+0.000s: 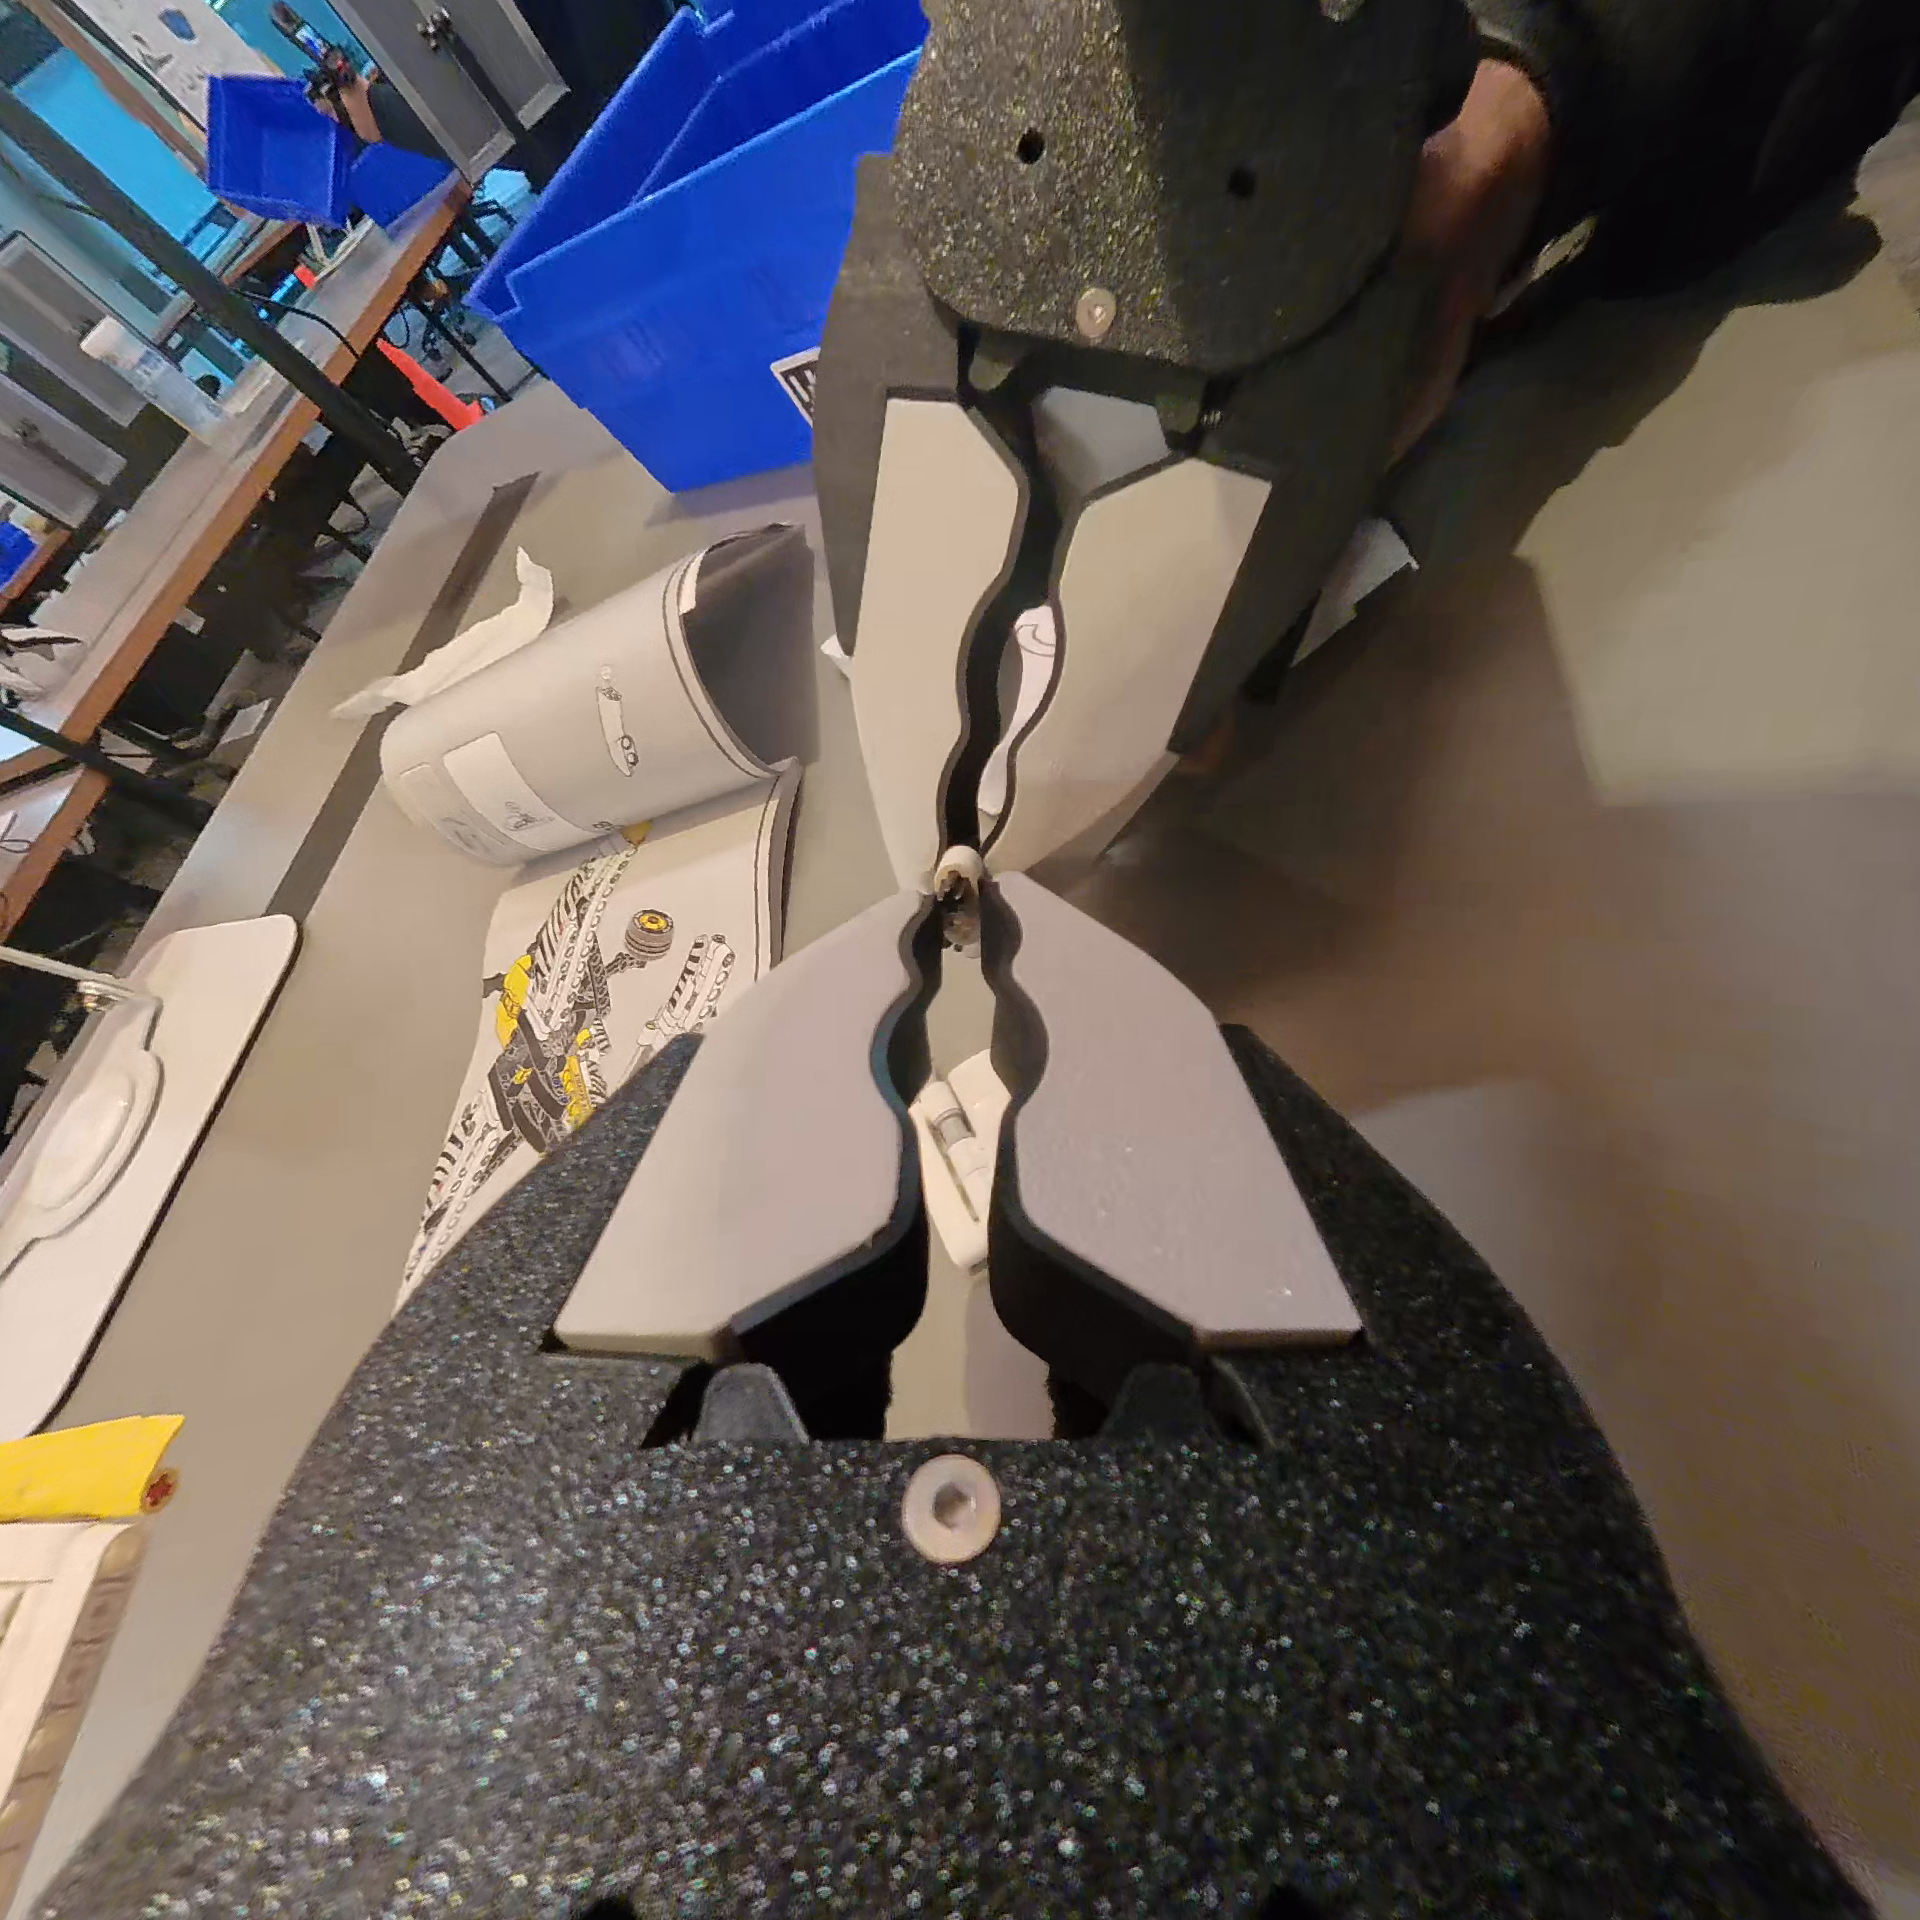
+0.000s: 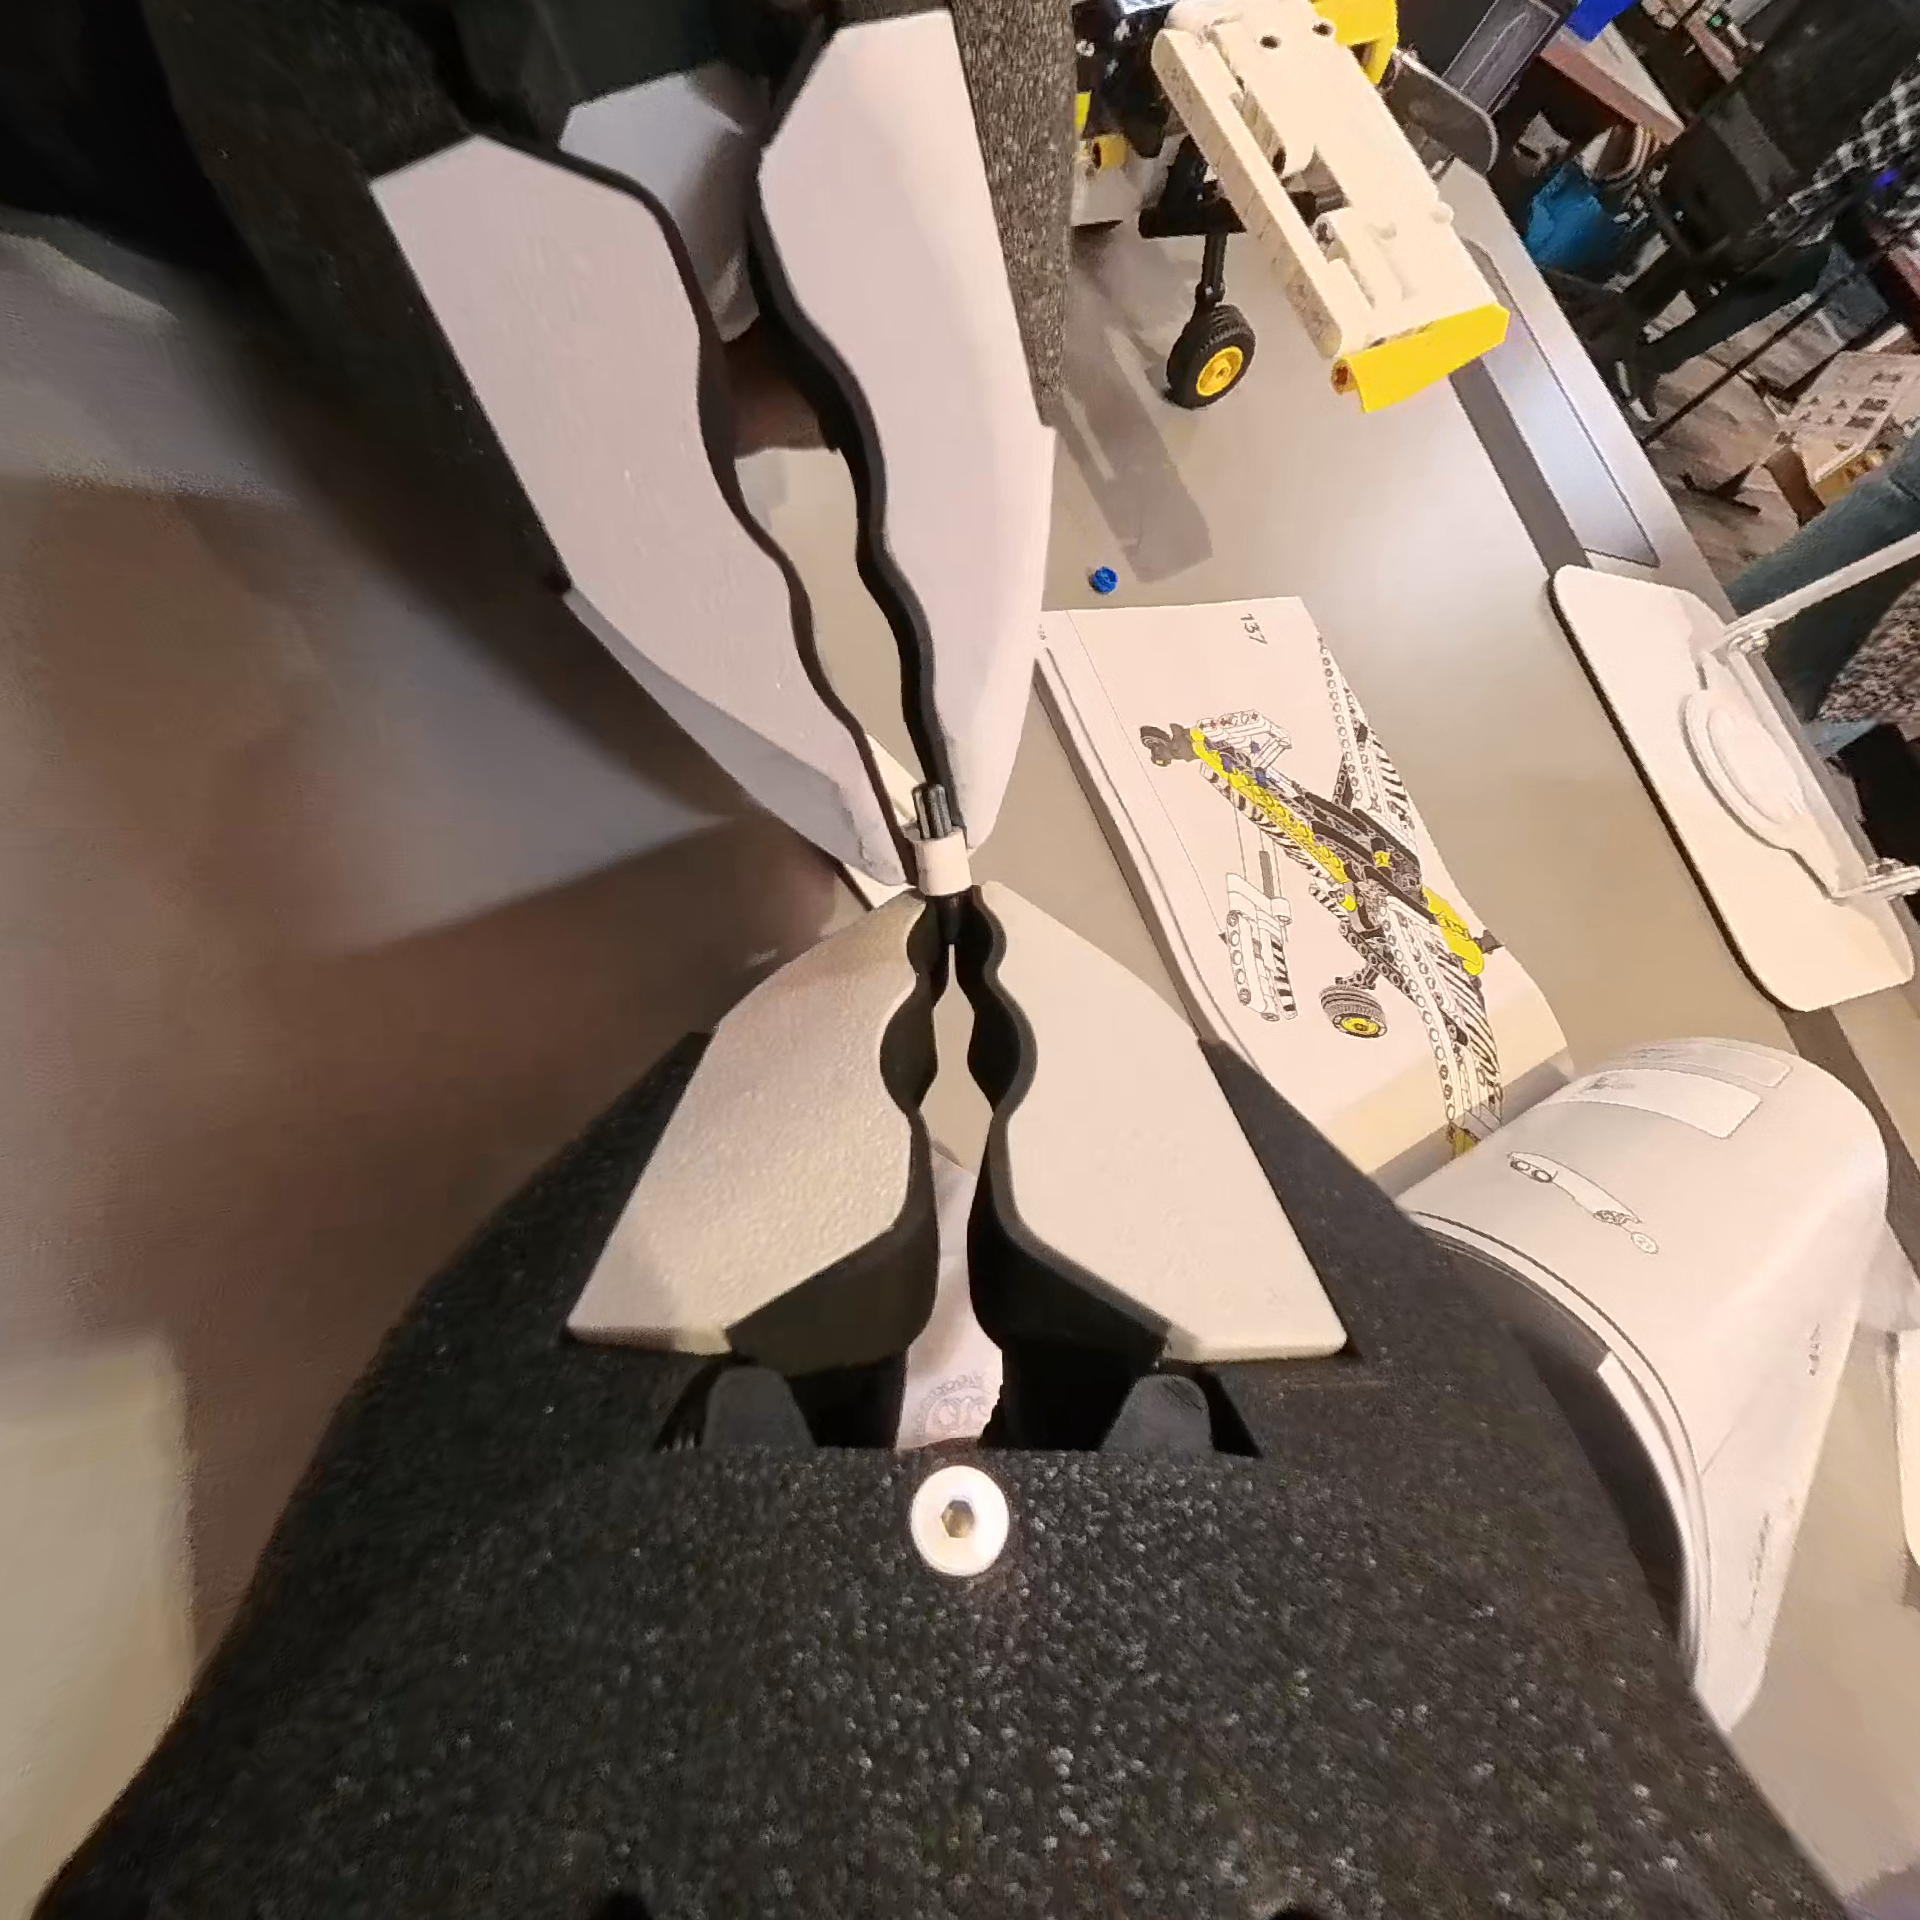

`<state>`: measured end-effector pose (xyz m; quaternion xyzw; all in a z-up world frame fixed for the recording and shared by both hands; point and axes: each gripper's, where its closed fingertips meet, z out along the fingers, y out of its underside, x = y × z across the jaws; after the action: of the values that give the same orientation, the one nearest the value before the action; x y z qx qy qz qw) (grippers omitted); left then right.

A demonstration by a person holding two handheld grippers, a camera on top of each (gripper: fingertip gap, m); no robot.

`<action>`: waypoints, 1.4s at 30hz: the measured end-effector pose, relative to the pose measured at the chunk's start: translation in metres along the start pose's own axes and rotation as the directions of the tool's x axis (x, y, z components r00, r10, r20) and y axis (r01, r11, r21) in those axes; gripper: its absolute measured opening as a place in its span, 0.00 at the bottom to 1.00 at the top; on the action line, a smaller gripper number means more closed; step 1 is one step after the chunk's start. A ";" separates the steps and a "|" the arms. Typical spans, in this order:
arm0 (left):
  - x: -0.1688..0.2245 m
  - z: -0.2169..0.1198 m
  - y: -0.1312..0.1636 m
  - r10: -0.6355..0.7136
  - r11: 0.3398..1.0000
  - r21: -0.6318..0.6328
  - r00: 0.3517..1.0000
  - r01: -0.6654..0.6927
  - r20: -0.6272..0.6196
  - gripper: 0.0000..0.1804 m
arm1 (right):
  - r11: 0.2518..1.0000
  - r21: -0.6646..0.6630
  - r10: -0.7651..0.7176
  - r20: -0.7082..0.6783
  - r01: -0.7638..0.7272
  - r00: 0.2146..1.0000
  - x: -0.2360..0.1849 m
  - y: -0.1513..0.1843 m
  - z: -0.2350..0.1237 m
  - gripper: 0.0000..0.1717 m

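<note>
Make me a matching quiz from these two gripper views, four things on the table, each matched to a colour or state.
Things:
1. bin
2. booklet
3. stud
4. wheel

States:
A. black tyre, yellow hub
B. lying open, one side rolled up
C. large, blue, ribbed side
D. tiny, blue, alone on the table

Pairs: 1-C, 2-B, 3-D, 4-A

Black pin (image 2: 940, 821) in white bush (image 2: 945, 868)

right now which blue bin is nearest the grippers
The large blue bin on the grey table, just behind the curled instruction booklet; the small blue bin sits far off in the background.
</note>
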<state>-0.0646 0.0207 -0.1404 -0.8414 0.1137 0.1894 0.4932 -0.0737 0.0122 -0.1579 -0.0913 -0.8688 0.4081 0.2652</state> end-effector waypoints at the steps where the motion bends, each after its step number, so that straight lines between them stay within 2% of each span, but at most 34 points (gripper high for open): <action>1: 0.000 0.000 0.000 -0.012 1.000 0.007 1.000 0.012 -0.009 0.05 | 1.000 0.007 0.006 0.005 -0.006 1.000 0.000 0.000 0.000 0.01; 9: 0.003 -0.002 -0.002 -0.092 0.994 0.050 0.992 0.097 -0.091 0.05 | 0.999 0.035 0.035 0.044 -0.036 0.998 -0.004 -0.003 -0.002 0.01; 17: 0.006 -0.006 -0.004 -0.209 0.971 0.069 0.957 0.227 -0.202 0.04 | 0.998 0.051 0.025 0.055 -0.028 0.998 -0.006 -0.004 -0.003 0.01; 19: 0.001 -0.011 0.000 -0.234 0.967 0.055 0.954 0.248 -0.188 0.00 | 1.000 0.001 0.025 -0.012 -0.025 1.000 0.007 0.008 -0.006 0.01; 20: -0.014 -0.022 0.009 -0.261 0.960 0.063 0.954 0.273 -0.144 0.00 | 0.999 -0.028 0.043 -0.060 -0.045 0.997 0.022 0.021 -0.010 0.01; 22: -0.040 -0.036 0.011 -0.394 0.899 0.153 0.911 0.410 -0.126 0.00 | 0.985 -0.005 0.173 -0.050 -0.174 0.984 0.036 0.031 -0.015 0.01; 23: -0.041 -0.033 0.010 -0.382 0.907 0.143 0.917 0.395 -0.111 0.00 | 0.988 -0.011 0.152 -0.054 -0.152 0.987 0.034 0.028 -0.012 0.01; 26: -0.022 -0.020 0.004 -0.339 0.931 0.086 0.927 0.355 -0.161 0.00 | 0.985 0.044 0.170 0.000 -0.169 0.986 0.018 0.007 -0.004 0.01; 31: -0.024 -0.019 0.000 -0.486 0.847 0.117 0.845 0.519 -0.223 0.06 | 0.914 0.123 0.380 0.078 -0.388 0.922 0.024 -0.008 -0.005 0.02; 35: -0.024 -0.014 -0.003 -0.523 0.822 0.127 0.824 0.555 -0.218 0.09 | 0.858 0.146 0.477 0.130 -0.493 0.869 0.025 -0.017 -0.003 0.02; 42: -0.026 -0.015 -0.012 -0.589 0.748 0.171 0.761 0.641 -0.273 0.08 | 0.835 0.172 0.499 0.165 -0.523 0.851 0.018 -0.030 0.000 0.02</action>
<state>-0.0803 0.0139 -0.1133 -0.7757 -0.0983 -0.0868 0.6174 -0.0871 -0.0011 -0.1281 -0.2682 -0.7783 0.5580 0.1048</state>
